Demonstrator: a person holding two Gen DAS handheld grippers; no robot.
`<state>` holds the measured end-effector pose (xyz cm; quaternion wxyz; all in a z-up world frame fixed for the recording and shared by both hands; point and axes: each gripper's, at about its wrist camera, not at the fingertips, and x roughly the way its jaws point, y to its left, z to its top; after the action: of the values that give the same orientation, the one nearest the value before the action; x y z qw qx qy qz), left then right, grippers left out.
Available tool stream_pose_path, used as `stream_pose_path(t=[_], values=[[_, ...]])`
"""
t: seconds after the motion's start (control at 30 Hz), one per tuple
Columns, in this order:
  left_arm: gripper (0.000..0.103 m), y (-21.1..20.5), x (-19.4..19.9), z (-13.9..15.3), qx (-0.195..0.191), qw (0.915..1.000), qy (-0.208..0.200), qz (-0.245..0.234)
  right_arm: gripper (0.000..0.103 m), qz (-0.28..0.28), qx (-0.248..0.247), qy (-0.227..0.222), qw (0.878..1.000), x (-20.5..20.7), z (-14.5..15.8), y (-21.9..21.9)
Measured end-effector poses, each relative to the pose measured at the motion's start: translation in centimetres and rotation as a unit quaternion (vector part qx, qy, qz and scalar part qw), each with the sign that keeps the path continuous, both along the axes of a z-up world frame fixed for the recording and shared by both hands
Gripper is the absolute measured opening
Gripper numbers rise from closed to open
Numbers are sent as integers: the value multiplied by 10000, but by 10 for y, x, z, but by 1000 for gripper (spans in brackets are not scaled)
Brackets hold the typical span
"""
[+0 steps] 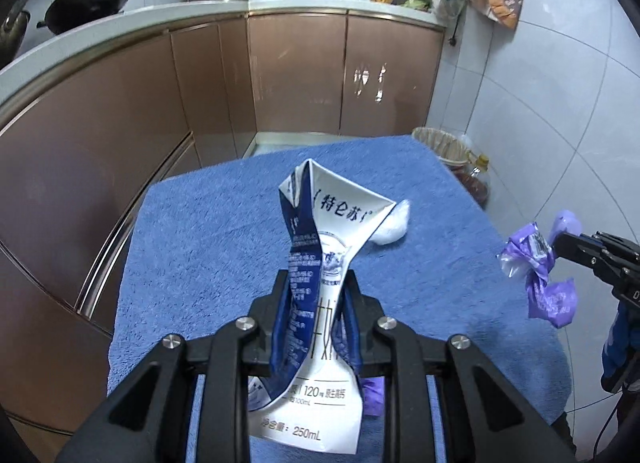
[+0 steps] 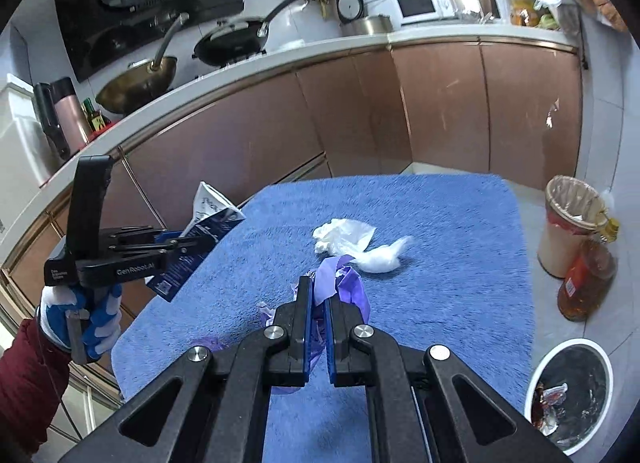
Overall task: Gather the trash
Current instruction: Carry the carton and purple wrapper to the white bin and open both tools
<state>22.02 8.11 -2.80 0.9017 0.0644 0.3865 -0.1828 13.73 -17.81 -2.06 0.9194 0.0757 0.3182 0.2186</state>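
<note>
My left gripper (image 1: 314, 283) is shut on a crushed blue-and-white milk carton (image 1: 320, 247), held up above the blue towel (image 1: 200, 239); the right wrist view shows the same carton (image 2: 208, 223) at the left. My right gripper (image 2: 316, 287) is shut on a crumpled purple wrapper (image 2: 340, 279), also lifted off the towel; that wrapper (image 1: 536, 259) hangs at the right in the left wrist view. On the towel (image 2: 460, 247) lie a crumpled white tissue (image 2: 344, 237) and a white wad (image 2: 382, 257) beside it.
A black bin with a white rim (image 2: 572, 391) holding wrappers stands on the floor at lower right. A lined basket (image 2: 572, 223) and an oil bottle (image 2: 588, 275) stand right of the towel. Brown cabinets (image 2: 440, 103) and a counter with pans run behind.
</note>
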Motion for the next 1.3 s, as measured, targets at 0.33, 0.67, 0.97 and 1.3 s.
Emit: stream_pose_path(t=[0.33,0.67,0.97,1.3], values=[[23,-66,-25,22,-167,9980,-148,-585,6,-719,63,-276,9970,-46,14,-71],[23,-202,-25,11,-353,9849,143,-1686,6,-1895,95,-222,9816,-79,0,-170],[23,-348,-16,-47,-250,9636,849,-2522,6,-2889,40,249,9570,-84,-49,-251],[24,-461,19,-117,-168,9529,1503,-2630,8,-3441,-49,871,9349,-55,-120,-307]])
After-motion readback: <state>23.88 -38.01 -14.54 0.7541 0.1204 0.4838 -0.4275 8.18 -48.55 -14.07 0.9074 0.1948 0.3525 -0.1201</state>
